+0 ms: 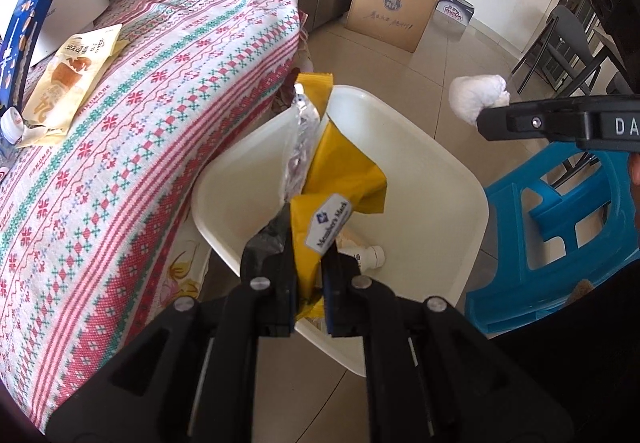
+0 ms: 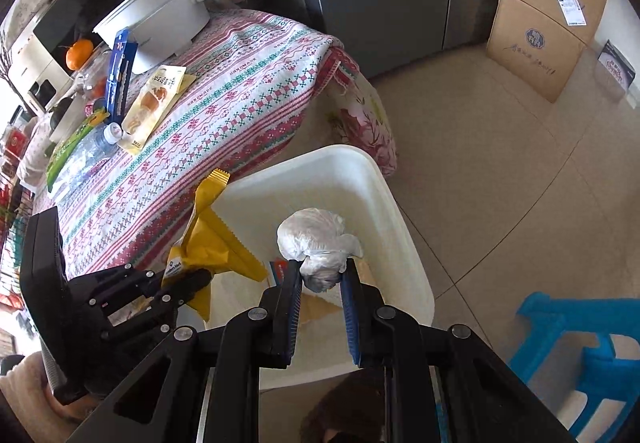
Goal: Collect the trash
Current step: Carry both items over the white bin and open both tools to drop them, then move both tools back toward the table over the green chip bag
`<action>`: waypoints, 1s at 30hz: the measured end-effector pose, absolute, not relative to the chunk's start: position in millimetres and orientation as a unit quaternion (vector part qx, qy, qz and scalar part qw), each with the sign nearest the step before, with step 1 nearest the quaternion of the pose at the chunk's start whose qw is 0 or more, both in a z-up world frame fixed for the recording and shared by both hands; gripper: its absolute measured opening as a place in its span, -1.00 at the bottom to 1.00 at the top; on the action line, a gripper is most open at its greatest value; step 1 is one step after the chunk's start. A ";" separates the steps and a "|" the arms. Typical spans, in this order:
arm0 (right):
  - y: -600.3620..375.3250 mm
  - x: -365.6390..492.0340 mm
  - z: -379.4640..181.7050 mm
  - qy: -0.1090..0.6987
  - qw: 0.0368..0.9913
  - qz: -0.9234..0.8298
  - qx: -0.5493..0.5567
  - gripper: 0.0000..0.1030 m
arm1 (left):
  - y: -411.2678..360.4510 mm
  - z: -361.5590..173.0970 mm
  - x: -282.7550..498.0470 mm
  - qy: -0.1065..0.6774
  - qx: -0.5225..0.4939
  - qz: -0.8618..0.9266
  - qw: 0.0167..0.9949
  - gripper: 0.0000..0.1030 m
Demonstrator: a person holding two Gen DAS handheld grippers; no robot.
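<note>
My left gripper (image 1: pixel 308 243) is shut on a yellow snack wrapper (image 1: pixel 340 171) with a silver inside, held over the white trash bin (image 1: pixel 460 179) beside the table. The left gripper (image 2: pixel 200 279) and the wrapper (image 2: pixel 212 243) also show in the right wrist view. My right gripper (image 2: pixel 322 271) is shut on a crumpled white tissue ball (image 2: pixel 312 235) above the bin (image 2: pixel 400 211). The tissue (image 1: pixel 476 97) and the right gripper (image 1: pixel 486 123) show at the right of the left wrist view. A small white bottle (image 1: pixel 370 255) lies in the bin.
The table with a patterned cloth (image 1: pixel 160 115) holds a bread packet (image 1: pixel 68 79), a blue box (image 2: pixel 120 71), a plastic bottle (image 2: pixel 88 151), a green packet (image 2: pixel 66 151) and a white pot (image 2: pixel 160 15). A blue stool (image 1: pixel 560 243) and cardboard boxes (image 1: pixel 396 11) stand on the floor.
</note>
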State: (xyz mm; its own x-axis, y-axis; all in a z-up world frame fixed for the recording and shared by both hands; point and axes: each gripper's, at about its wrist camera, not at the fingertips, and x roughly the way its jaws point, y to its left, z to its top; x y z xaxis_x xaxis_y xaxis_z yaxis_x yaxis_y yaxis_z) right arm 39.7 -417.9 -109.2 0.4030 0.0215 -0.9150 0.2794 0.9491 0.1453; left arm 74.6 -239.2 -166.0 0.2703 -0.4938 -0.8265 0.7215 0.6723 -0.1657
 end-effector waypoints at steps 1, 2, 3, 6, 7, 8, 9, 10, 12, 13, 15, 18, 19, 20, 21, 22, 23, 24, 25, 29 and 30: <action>-418.2 39.2 -109.5 0.542 0.825 -0.079 0.139 -0.61 | -239.6 -164.8 75.8 0.462 0.123 -0.384 0.790 -0.76; -418.1 39.2 -110.4 0.543 0.825 -0.079 0.139 -0.61 | -238.3 -162.5 75.6 0.459 0.122 -0.381 0.793 -0.68; -418.1 39.3 -111.1 0.543 0.824 -0.080 0.139 -0.61 | -237.3 -160.6 76.3 0.460 0.119 -0.382 0.793 -0.54; -418.3 40.5 -112.2 0.545 0.823 -0.079 0.140 -0.61 | -232.8 -153.7 77.9 0.457 0.117 -0.374 0.798 -0.18; -418.0 40.7 -112.6 0.546 0.822 -0.079 0.139 -0.61 | -230.6 -150.9 78.2 0.456 0.114 -0.372 0.801 -0.12; -417.5 41.3 -113.1 0.547 0.822 -0.078 0.138 -0.61 | -228.6 -148.0 78.4 0.454 0.112 -0.369 0.803 -0.02; -417.1 41.9 -114.1 0.548 0.822 -0.077 0.138 -0.61 | -226.6 -145.3 78.7 0.454 0.111 -0.365 0.805 0.07; -416.5 42.4 -114.6 0.549 0.821 -0.077 0.138 -0.60 | -224.5 -142.8 78.8 0.453 0.111 -0.360 0.808 0.12; -415.2 44.1 -116.1 0.552 0.819 -0.076 0.135 -0.60 | -220.4 -138.4 78.4 0.451 0.113 -0.351 0.813 0.24; -414.6 44.9 -117.2 0.553 0.819 -0.075 0.134 -0.60 | -218.6 -136.5 78.2 0.452 0.114 -0.346 0.814 0.27; -412.9 47.0 -119.9 0.557 0.816 -0.074 0.131 -0.60 | -214.6 -133.0 77.8 0.453 0.116 -0.335 0.818 0.42; -411.2 50.2 -128.0 0.568 0.809 -0.071 0.132 -0.60 | -206.1 -127.3 78.9 0.452 0.111 -0.319 0.826 0.58; -411.0 51.7 -131.6 0.572 0.806 -0.070 0.133 -0.60 | -203.2 -125.5 79.5 0.452 0.112 -0.313 0.828 0.60; -411.0 52.8 -135.6 0.577 0.803 -0.070 0.133 -0.60 | -200.2 -124.0 80.4 0.452 0.113 -0.307 0.830 0.61; -411.3 54.3 -139.8 0.582 0.799 -0.069 0.134 -0.60 | -196.5 -122.6 81.2 0.452 0.113 -0.303 0.831 0.63; -411.6 55.3 -144.1 0.587 0.795 -0.070 0.135 -0.60 | -192.8 -121.2 82.0 0.452 0.113 -0.298 0.833 0.63; -411.8 56.4 -148.1 0.592 0.791 -0.071 0.136 -0.60 | -189.2 -119.9 83.0 0.452 0.112 -0.294 0.834 0.64; -412.3 57.2 -152.0 0.597 0.787 -0.072 0.136 -0.60 | -185.6 -118.8 84.4 0.453 0.109 -0.292 0.835 0.65; -412.9 57.9 -155.7 0.601 0.784 -0.074 0.136 -0.60 | -181.5 -117.8 85.4 0.455 0.105 -0.289 0.836 0.65; -415.0 60.0 -168.0 0.616 0.773 -0.080 0.132 -0.59 | -169.2 -116.4 88.2 0.459 0.097 -0.276 0.839 0.66; -415.2 60.3 -170.8 0.618 0.771 -0.082 0.131 -0.59 | -166.7 -116.3 88.5 0.460 0.097 -0.274 0.839 0.66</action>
